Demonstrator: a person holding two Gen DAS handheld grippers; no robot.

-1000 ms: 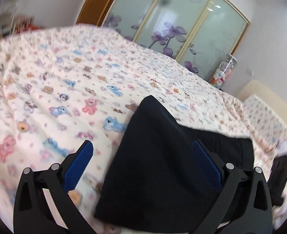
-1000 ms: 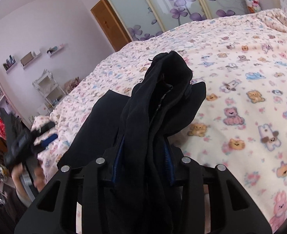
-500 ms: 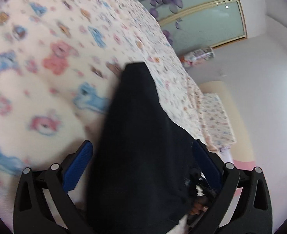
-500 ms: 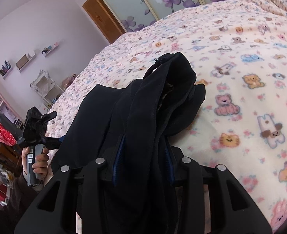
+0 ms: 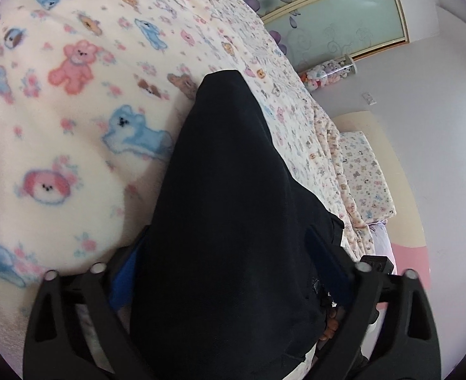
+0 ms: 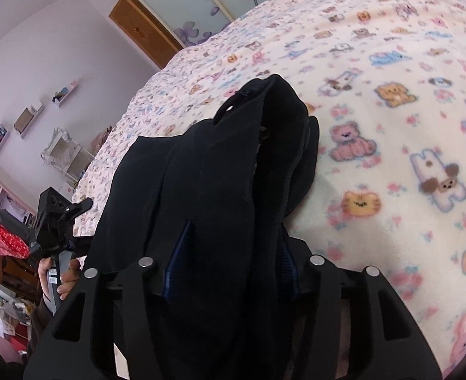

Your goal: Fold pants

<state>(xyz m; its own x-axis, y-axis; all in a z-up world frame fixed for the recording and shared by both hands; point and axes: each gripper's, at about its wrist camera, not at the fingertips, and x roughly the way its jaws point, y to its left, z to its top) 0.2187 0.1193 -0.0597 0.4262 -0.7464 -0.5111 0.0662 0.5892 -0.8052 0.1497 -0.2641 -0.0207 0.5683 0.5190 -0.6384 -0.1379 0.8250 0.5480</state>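
Black pants lie on a bed with a cream blanket printed with animals. In the left wrist view the cloth fills the space between the blue-padded fingers of my left gripper, which has closed in on a wide fold of it. In the right wrist view my right gripper is shut on a bunched ridge of the pants, which rises between the pads and drapes forward onto the bed. The left gripper also shows at the left of the right wrist view, held in a hand.
Glass wardrobe doors with purple flowers stand behind the bed. A pillow lies at the bed's far right. Shelves and a white rack stand by the left wall. The blanket stretches wide to the right.
My left gripper has dropped lower over the pants and its fingers have narrowed onto the cloth. My right gripper keeps its hold and has shifted slightly.
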